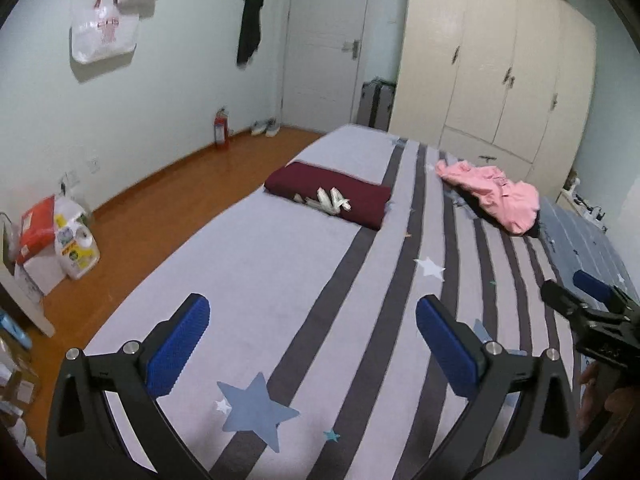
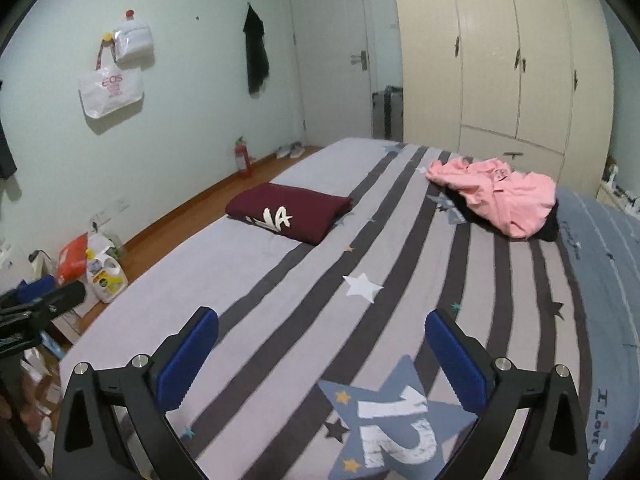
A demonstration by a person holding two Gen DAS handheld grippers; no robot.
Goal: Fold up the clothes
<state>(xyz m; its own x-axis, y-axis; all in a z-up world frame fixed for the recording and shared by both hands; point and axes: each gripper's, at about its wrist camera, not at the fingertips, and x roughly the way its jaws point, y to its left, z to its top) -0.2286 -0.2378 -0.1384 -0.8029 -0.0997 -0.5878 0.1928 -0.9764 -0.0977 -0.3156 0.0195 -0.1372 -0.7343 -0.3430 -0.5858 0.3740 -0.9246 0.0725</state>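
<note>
A folded maroon garment with white lettering [image 1: 334, 196] [image 2: 290, 212] lies on the bed's left side. A crumpled pink garment [image 1: 494, 196] [image 2: 500, 196] lies on the far right over something dark. My left gripper [image 1: 312, 340] is open and empty above the near end of the striped bedsheet [image 1: 280, 280]. My right gripper [image 2: 322, 356] is open and empty above the bedsheet [image 2: 280, 300]; it also shows at the right edge of the left wrist view [image 1: 592, 304]. Both garments are far from both grippers.
The bed's left edge drops to a wooden floor [image 1: 160, 208]. A detergent jug [image 1: 78, 254] [image 2: 105, 278], bags and boxes stand by the left wall. A fire extinguisher [image 2: 242, 158], a door [image 2: 332, 52] and a cream wardrobe [image 2: 500, 52] are at the far end.
</note>
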